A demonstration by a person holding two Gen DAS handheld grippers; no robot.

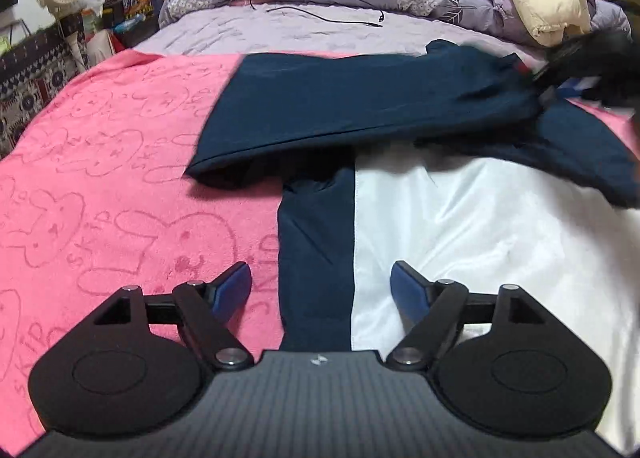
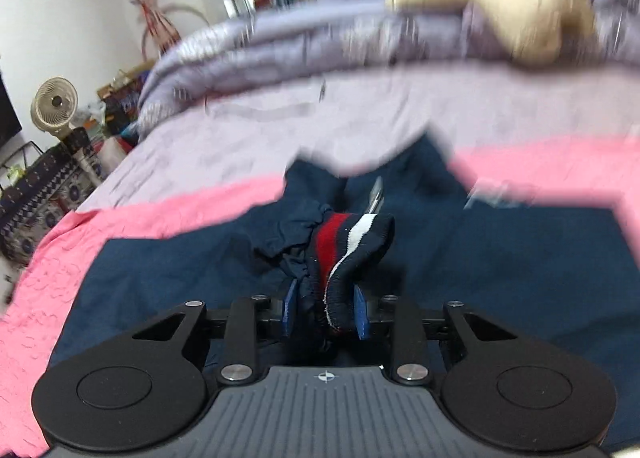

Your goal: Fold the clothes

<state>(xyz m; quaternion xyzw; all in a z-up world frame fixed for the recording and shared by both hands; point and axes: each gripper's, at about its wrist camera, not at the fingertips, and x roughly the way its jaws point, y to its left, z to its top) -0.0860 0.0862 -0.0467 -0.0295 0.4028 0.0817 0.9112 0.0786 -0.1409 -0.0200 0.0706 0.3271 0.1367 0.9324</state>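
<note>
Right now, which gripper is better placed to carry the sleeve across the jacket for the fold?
The right gripper: it is shut on the striped cuff of the navy jacket. The left gripper is open and empty above the jacket's hem.

L gripper (image 1: pixel 321 286) jaws wide apart; R gripper (image 2: pixel 325 308) clamped, seemingly tight.

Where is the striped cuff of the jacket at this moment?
In the right wrist view, the striped cuff is clamped in the right gripper, above the navy jacket.
</note>
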